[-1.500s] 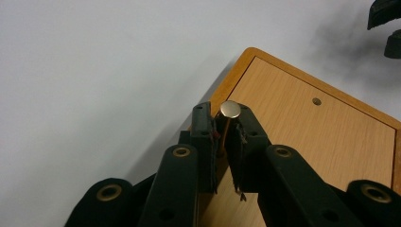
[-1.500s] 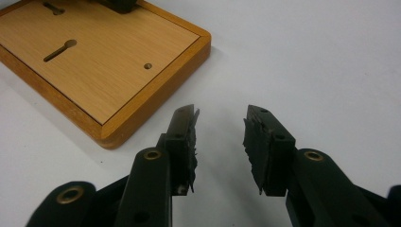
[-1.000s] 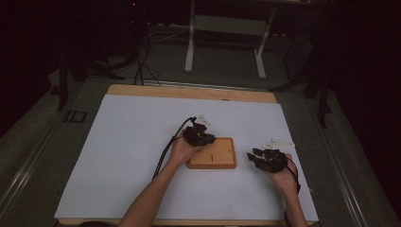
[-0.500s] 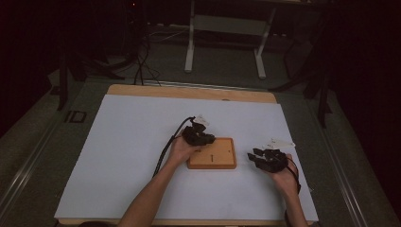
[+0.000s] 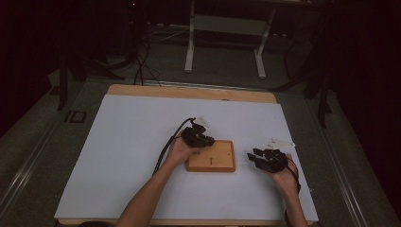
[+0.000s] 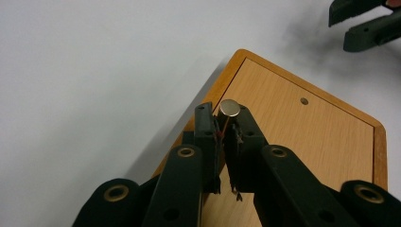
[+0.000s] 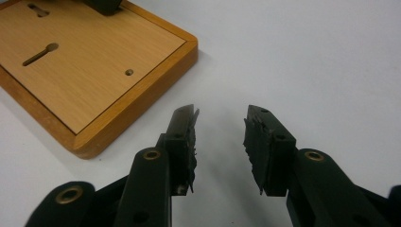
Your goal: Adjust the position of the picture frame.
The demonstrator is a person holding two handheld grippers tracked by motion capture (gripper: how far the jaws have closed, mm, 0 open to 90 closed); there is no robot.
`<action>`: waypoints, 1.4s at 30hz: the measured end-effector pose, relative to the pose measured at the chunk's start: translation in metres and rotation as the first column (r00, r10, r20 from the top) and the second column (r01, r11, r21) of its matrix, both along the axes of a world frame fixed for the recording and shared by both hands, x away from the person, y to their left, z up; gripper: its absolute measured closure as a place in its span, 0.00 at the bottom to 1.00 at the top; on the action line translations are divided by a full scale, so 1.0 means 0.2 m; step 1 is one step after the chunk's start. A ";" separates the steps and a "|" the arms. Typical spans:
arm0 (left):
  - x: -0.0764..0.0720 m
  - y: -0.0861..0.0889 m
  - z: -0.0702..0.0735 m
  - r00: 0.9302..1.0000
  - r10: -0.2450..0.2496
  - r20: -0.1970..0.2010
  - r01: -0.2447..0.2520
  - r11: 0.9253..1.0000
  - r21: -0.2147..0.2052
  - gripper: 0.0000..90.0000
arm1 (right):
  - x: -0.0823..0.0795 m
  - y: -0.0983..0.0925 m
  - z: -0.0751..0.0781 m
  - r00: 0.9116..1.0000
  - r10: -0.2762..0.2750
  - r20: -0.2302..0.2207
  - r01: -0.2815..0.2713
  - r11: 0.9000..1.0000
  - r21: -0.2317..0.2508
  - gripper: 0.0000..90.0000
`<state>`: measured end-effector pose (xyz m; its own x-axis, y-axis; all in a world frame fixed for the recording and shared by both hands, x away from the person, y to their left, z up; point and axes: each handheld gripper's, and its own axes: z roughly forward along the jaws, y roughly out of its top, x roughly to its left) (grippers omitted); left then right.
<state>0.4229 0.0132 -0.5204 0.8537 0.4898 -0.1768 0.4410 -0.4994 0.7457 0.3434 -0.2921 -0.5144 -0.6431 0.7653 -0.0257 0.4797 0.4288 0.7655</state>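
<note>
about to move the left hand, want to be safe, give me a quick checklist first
1. Left gripper shut on the pin: ok.
2. Pin over the board: ok.
3. Small hole in the board uncovered: ok.
4. Right gripper open, holding nothing: ok.
5. Right gripper off the board, on the white mat: ok.
6. Pin lined up with a hole: cannot tell.

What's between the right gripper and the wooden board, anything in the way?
Nothing visible. In the right gripper view the right gripper stands open over bare white table, the wooden board just beyond its jaw tips. The left gripper, shut on a small metal pin, sits at the board's far side.
</note>
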 end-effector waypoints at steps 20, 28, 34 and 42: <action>-0.12 0.07 0.04 0.998 -0.067 0.010 0.067 0.997 0.025 0.94 | 0.00 0.01 0.00 1.000 0.003 -0.002 -0.003 1.000 -0.005 0.70; -0.16 0.10 0.04 0.997 -0.072 0.013 0.072 0.997 0.020 0.94 | 0.00 0.01 0.00 1.000 0.002 -0.002 -0.002 1.000 -0.006 0.70; -0.19 0.13 0.04 0.998 -0.060 0.003 0.060 0.998 0.016 0.94 | 0.00 0.01 -0.01 1.000 0.003 -0.003 -0.003 1.000 -0.006 0.70; -0.22 0.15 0.04 0.999 -0.044 -0.006 0.044 0.999 0.025 0.94 | 0.00 0.01 -0.01 1.000 0.004 -0.006 -0.004 1.000 -0.006 0.70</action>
<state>0.3792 0.0436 -0.5121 0.8737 0.4559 -0.1695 0.4220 -0.5373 0.7302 0.3436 -0.2903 -0.5163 -0.6465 0.7625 -0.0263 0.4824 0.4352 0.7602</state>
